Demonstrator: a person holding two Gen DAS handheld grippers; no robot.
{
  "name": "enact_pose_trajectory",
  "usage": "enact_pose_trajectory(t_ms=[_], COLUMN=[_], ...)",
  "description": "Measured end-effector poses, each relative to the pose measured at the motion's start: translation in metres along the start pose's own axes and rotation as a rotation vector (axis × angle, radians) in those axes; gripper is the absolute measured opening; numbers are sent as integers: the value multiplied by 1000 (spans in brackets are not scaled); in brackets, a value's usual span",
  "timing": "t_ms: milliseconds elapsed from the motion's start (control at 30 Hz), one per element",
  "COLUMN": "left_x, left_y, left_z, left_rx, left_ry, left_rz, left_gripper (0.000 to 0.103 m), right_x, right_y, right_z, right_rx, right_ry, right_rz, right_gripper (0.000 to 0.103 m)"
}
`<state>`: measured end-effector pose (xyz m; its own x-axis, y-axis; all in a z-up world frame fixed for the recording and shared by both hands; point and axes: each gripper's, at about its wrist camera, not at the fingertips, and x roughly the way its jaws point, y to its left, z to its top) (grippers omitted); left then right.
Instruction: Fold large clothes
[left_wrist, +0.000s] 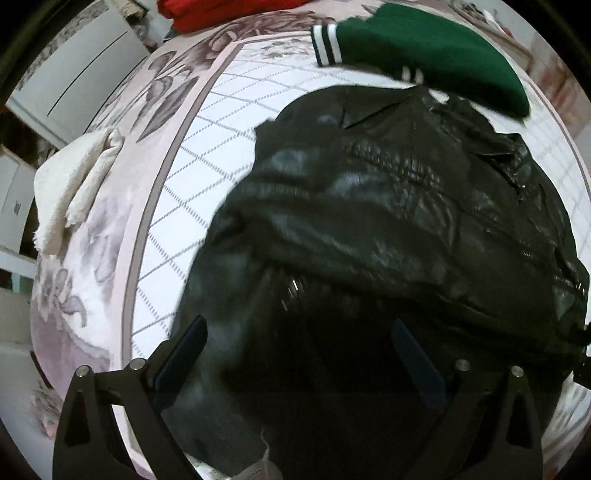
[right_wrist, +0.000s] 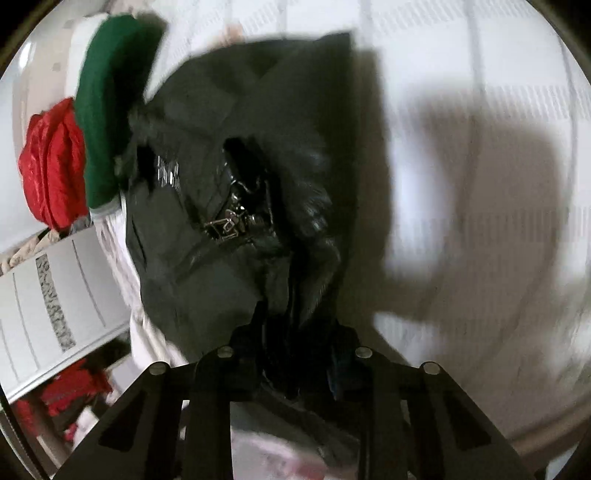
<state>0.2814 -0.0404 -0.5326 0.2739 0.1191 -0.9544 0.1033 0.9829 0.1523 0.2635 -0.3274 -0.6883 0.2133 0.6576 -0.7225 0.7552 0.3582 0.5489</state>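
- A black leather jacket (left_wrist: 388, 206) is lying crumpled across the middle of a bed (left_wrist: 207, 155) covered in a white quilted spread with a floral border
- The left gripper (left_wrist: 299, 347) is hovering over the near part of the jacket, its fingers (left_wrist: 184, 350) spread wide and gripping nothing
- The right gripper (right_wrist: 295, 354) is pinching a fold of the jacket (right_wrist: 229, 184), its fingers (right_wrist: 338, 363) clenched on the dark material
- A green garment (left_wrist: 436, 55) with white striped cuffs is lying at the far edge, touching the jacket
- A red garment (right_wrist: 51, 166) is sitting just beside the green one (right_wrist: 107, 110)
- A white towel (left_wrist: 74, 184) is resting on the left edge of the bed, well apart from the jacket
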Motion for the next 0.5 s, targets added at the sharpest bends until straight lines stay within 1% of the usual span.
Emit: enact_pose_trajectory(t_ms=[33,67,133,200,267,333,367,433,467,500], left_x=[-1,-2,-6,-14,-30,-43,-50,-62,-67,-70], left_y=[-1,-4,-14,-29,-52,-73,-88,-121,-140,-151], left_z=[-10,-18,-36,-51,-68,-83,-93,-115,-130,-138], left_rx=[30,47,89,121,154,190,220,303,350,374], left_ry=[10,15,27,30,14,-16,-34,-72,-85,-88], left_rz=[8,14,14,10,2,20,34,104,134,152], left_gripper=[103,103,103,103,103,103,103,103,103,103], right_x=[5,10,7,1,-16,-35,-49,-61,-70,-78], right_y=[-3,-6,-16,-18,-14,-10,-14,-13,-20,-29], right_z=[-8,-17,-30,-35,-40,-43,-42,-42,-36,-35], right_rx=[-2,-5,-19,-34,-68,-130,-158,-232,-253,-273], right_ry=[31,57,72,57,14,-21,-29,-50,-51,-47], right_rz=[-7,-24,-73,-88,-140,-194,-210,-247,-263,-290], right_gripper=[31,38,45,51,66,67,71,80,81,81])
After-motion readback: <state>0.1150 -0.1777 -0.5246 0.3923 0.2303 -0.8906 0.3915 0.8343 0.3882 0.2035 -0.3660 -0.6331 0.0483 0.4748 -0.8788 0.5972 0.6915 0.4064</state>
